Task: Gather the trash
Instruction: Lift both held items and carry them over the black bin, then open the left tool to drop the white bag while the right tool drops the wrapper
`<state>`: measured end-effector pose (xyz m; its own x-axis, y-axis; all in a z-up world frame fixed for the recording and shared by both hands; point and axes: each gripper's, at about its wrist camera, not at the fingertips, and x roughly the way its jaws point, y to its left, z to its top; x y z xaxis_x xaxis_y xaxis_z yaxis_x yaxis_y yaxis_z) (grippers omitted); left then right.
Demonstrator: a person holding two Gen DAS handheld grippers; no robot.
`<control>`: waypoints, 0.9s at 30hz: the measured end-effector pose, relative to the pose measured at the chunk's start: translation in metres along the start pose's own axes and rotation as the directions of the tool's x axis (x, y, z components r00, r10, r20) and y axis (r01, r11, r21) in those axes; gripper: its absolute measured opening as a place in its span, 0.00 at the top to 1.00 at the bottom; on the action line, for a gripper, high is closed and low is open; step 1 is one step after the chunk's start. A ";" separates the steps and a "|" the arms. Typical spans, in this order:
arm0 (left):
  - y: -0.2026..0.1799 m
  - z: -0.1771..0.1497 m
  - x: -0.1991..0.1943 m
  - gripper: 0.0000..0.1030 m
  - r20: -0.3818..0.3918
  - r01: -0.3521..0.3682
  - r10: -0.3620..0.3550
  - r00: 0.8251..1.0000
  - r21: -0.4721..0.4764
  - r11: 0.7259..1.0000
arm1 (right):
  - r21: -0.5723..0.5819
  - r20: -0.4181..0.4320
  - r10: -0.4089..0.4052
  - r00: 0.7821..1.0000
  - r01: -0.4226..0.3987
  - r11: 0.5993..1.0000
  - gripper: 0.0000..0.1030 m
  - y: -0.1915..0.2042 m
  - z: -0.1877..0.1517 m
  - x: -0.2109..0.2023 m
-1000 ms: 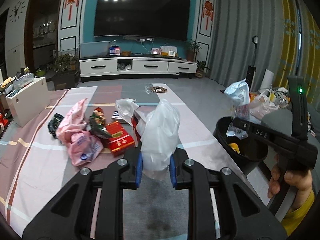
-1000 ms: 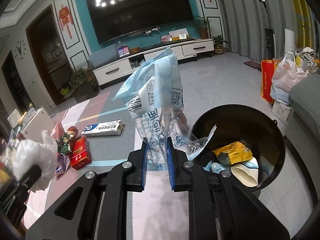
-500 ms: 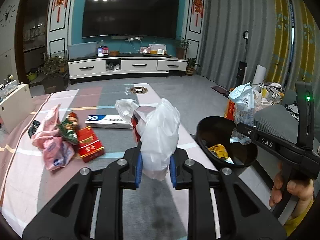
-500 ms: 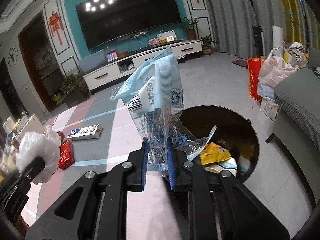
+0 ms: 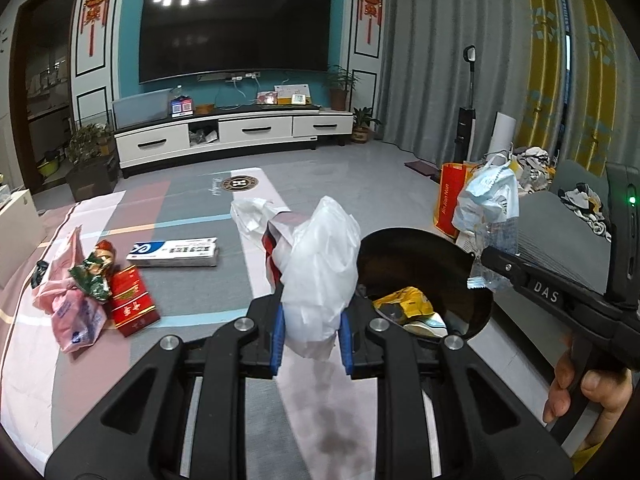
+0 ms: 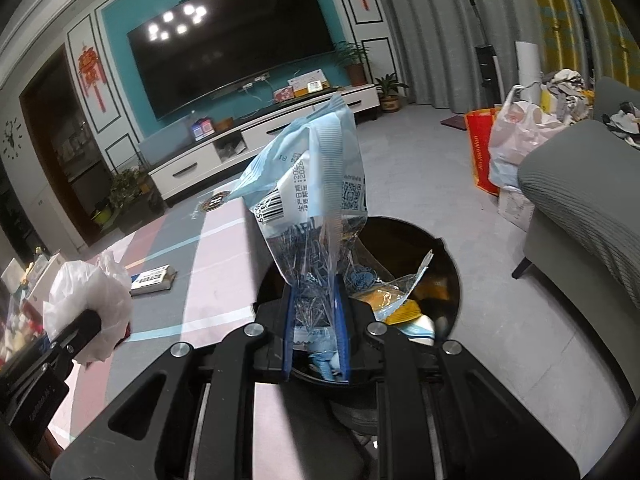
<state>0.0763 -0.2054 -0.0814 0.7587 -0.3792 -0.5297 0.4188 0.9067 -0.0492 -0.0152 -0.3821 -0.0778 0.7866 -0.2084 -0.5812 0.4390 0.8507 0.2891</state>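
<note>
My left gripper is shut on a crumpled white plastic bag, held above the table's right edge beside the black bin. The same white bag shows at the left of the right wrist view. My right gripper is shut on a clear and light-blue plastic wrapper that stands up from its pads, right over the bin's rim. That wrapper hangs over the bin's far side in the left wrist view. Yellow and white trash lies inside the bin.
On the striped tablecloth lie a pink bag, a green and red wrapper, a red box and a white and blue carton. A grey sofa and full bags stand right of the bin.
Both grippers have moved right towards the bin with their loads. The bin now sits closer and more central under both; the trash pile on the table has slid to the left.
</note>
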 end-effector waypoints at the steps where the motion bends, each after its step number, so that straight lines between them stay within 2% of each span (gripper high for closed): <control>1: -0.005 0.000 0.003 0.78 -0.004 0.005 -0.005 1.000 0.006 1.000 | 0.007 0.000 -0.003 1.000 0.003 1.000 0.82 -0.005 0.000 -0.001; 8: -0.036 0.005 0.028 0.77 -0.043 0.047 -0.046 0.998 0.033 0.998 | 0.045 -0.002 -0.039 0.999 0.039 0.998 0.82 -0.029 0.001 -0.004; 19: -0.069 0.011 0.072 0.77 -0.107 0.105 -0.100 0.989 0.049 0.993 | 0.055 -0.020 -0.065 0.998 0.066 0.996 0.82 -0.040 0.003 0.008; 24: -0.079 0.014 0.096 0.76 -0.132 0.146 -0.136 0.982 0.069 0.987 | 0.126 -0.068 -0.027 0.997 0.035 0.991 0.82 -0.055 0.008 0.031; 27: -0.078 0.016 0.115 0.74 -0.172 0.193 -0.182 0.968 0.053 0.980 | 0.140 -0.123 -0.018 0.992 0.035 0.990 0.82 -0.057 0.006 0.049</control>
<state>0.1383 -0.3225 -0.1250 0.5729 -0.5002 -0.6493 0.5835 0.8053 -0.1056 0.0005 -0.4436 -0.1181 0.7193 -0.1627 -0.6753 0.5226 0.7672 0.3718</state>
